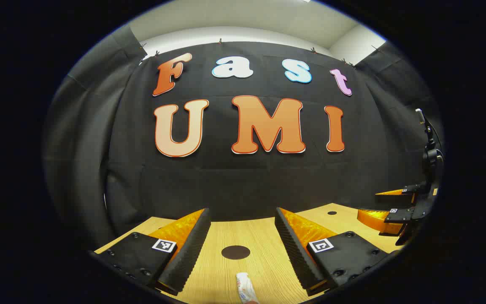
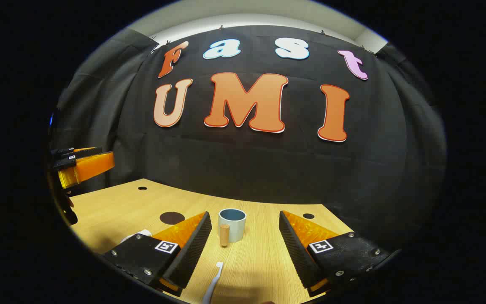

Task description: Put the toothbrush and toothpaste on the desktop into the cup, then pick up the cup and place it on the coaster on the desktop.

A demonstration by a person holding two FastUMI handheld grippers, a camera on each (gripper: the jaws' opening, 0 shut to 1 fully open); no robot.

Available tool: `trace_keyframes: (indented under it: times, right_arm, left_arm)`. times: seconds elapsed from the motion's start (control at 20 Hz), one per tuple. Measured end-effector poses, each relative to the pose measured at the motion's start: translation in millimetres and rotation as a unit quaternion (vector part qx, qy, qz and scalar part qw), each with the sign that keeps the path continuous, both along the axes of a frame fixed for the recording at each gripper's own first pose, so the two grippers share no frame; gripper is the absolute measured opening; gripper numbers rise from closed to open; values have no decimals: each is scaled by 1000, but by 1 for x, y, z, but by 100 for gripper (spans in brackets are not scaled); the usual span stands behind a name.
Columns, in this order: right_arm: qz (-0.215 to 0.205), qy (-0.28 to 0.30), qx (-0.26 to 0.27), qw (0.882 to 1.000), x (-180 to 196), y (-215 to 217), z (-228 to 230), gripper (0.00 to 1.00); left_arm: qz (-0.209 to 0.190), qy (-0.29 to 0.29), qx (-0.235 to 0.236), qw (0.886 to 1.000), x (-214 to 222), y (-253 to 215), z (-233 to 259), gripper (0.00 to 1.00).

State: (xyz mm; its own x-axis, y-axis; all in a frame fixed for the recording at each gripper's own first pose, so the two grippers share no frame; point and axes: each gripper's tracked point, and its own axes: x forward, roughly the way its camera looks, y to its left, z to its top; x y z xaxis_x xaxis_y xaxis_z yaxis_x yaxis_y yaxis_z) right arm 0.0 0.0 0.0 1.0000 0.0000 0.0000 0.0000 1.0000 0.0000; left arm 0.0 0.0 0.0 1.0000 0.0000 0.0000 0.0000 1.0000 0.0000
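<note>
**Black-draped booth around a pale wooden desktop**

A light wood-grain desktop ran across the foreground. Directly behind its far edge hung the black cloth wall, creased and folding round on both sides of the desktop. Above the cloth sat a pale wall strip and white ceiling, brightly lit. Small clips pinned the cloth's top edge.

Wooden desktop, pale grain, with small dark round holes near its far edge; black cloth wall hung behind it, creased. White ceiling strip above the cloth; small clips along its top edge.
</note>
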Motion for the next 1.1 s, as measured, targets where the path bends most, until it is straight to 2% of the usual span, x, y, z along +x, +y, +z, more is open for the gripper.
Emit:
trace_keyframes:
  times: [0.5,0.75,0.9,1.1]
  right_arm:
    - [7,18,1,1000,-1,0,2,97]
    - [30,43,-1,999,3,9,-2,97]
    - [37,73,0,997,9,13,-12,96]
    - [48,138,26,989,16,22,-42,89]
  left_arm:
    - [1,26,2,1000,5,2,-13,98]
    - [15,49,16,999,13,9,-19,98]
    - [8,84,17,996,20,5,-37,98]
    - [0,164,0,986,27,5,-81,98]
